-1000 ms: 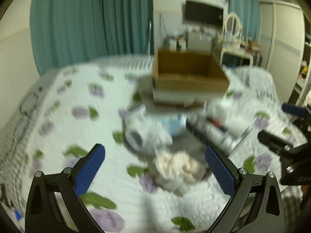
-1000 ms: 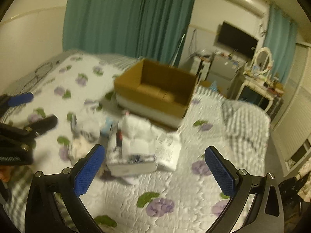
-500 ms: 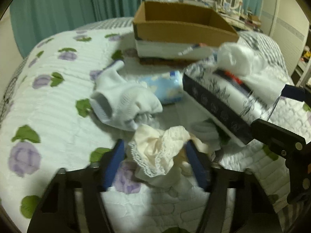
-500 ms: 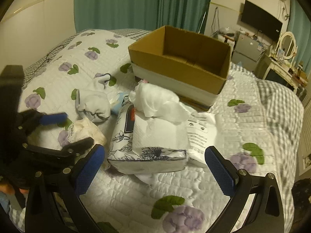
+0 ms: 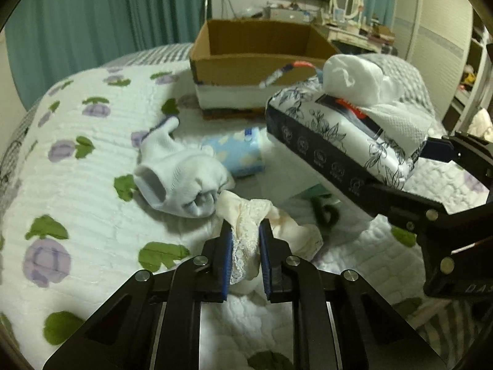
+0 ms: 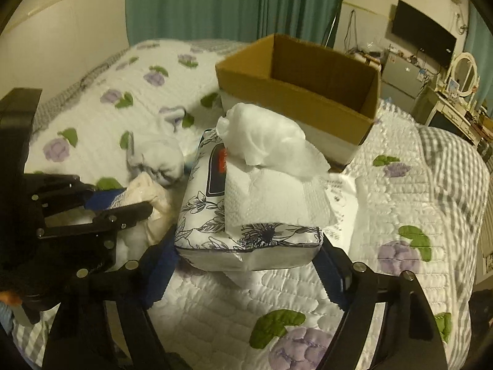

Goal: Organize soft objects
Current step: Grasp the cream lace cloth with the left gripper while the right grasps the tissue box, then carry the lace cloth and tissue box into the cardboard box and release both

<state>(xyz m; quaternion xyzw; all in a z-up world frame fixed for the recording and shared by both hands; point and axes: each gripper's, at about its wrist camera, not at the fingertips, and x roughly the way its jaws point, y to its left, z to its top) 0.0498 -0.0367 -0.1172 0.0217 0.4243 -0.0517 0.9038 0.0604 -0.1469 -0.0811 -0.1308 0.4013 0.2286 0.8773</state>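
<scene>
Left hand-held gripper (image 5: 245,246): its blue-padded fingers are drawn close together and clamped on a cream lace-trimmed fabric piece (image 5: 251,229), which bunches up between the pads and trails onto the bed on the right side. The same grasp shows from the right wrist view, where the cream fabric (image 6: 144,191) sits at the tips of the left unit.

Right hand-held gripper (image 6: 246,256): its fingers stand wide, one on each side of a soft tissue pack with a white wrapper printed in dark blue flowers (image 6: 246,215). The pack fills the gap between the pads and appears gripped; its near end sits clear of the quilt. A loose white tissue (image 6: 262,141) billows from the pack's top opening. From the left wrist view the pack (image 5: 339,141) is tilted, with its near end raised.

On the white quilted bed cover with purple flowers and green leaves (image 5: 77,185) lie a rolled white sock (image 5: 181,182), just beside the cream fabric, and a small light-blue patterned tissue packet (image 5: 237,154) behind the sock. A dark green item lies under the raised pack; its nature cannot be determined.

An open brown cardboard box with a white lower band (image 6: 302,92) stands on the bed beyond the items. Its interior is only partly visible.
</scene>
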